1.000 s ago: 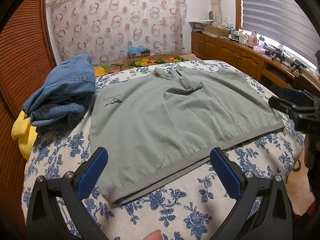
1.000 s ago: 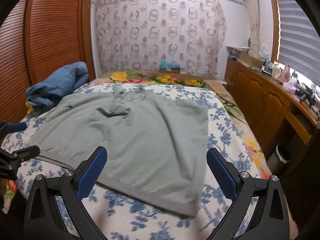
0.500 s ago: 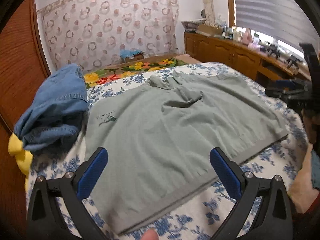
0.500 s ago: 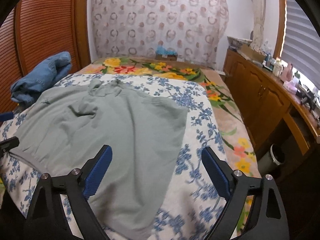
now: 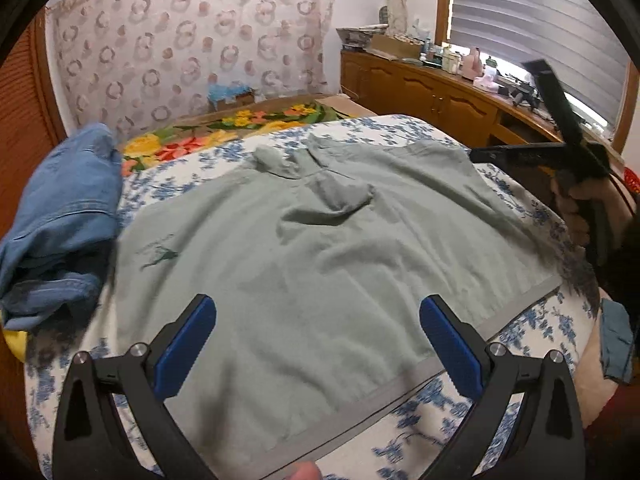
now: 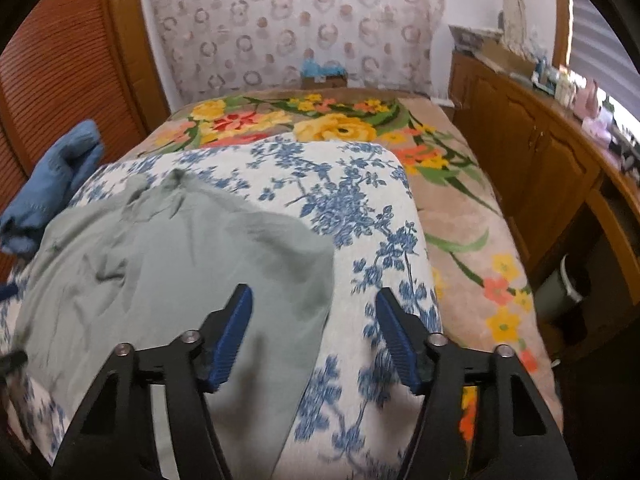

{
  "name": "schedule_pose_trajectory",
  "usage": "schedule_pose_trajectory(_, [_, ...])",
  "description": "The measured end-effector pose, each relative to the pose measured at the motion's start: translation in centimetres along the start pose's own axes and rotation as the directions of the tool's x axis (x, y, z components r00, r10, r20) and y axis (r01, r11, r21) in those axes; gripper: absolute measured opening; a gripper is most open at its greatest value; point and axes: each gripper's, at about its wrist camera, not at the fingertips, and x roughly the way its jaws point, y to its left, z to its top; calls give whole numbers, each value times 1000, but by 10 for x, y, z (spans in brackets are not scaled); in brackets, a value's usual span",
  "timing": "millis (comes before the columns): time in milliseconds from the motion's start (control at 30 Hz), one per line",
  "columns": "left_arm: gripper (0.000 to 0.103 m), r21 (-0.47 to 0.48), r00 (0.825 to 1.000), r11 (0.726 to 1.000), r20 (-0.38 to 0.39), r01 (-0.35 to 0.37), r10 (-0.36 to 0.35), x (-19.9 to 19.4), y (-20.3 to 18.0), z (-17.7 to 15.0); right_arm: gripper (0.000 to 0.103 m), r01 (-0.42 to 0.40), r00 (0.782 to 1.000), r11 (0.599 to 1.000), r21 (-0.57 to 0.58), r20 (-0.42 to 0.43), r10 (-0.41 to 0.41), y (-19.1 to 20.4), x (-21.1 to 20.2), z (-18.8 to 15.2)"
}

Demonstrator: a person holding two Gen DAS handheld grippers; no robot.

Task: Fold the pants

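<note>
A grey-green garment [image 5: 320, 256] lies spread flat on the bed, its ribbed hem toward me; it also shows in the right wrist view [image 6: 168, 264]. It has a collar at the far end and a small dark logo [image 5: 158, 254]. My left gripper [image 5: 316, 340] is open and empty, hovering above the near hem. My right gripper [image 6: 312, 336] is open and empty above the garment's right edge; it also appears from outside in the left wrist view [image 5: 532, 156], held up at the bed's right side.
Blue jeans [image 5: 60, 216] lie bunched at the bed's left edge, over something yellow [image 5: 14, 344]. The bed has a blue-flowered sheet [image 6: 352, 208] and a flowered blanket [image 6: 320, 124] beyond. A wooden cabinet [image 6: 532, 160] runs along the right; a slatted wooden door [image 6: 60, 64] stands left.
Both grippers have moved forward over the bed. The right gripper swung rightward toward the garment's right edge, rose, and its jaws narrowed somewhat. The garment has not moved.
</note>
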Motion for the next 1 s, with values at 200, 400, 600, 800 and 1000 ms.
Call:
schedule_pose_trajectory(200, [103,-1,999,1000,-34,12,-12,15,-6,1,51,-21,999,998,58,-40,23,-13,24,14])
schedule_pose_trajectory(400, [103,11,998,1000,-66,14,-13,26,-8,-2,41,-33,998,998,56,-60,37,-9,37,21])
schedule_pose_trajectory(600, [103,15,995,1000,-96,8,-7,37,-7,-9,22,-30,997,999,44,-65,33,-3,46,25])
schedule_pose_trajectory(800, [103,16,993,1000,-117,-6,7,44,-6,-13,6,18,997,999,45,76,-22,-5,23,29])
schedule_pose_trajectory(1000, [103,16,992,1000,-128,-3,5,47,-3,-14,6,147,989,989,3,25,-147,-3,36,31])
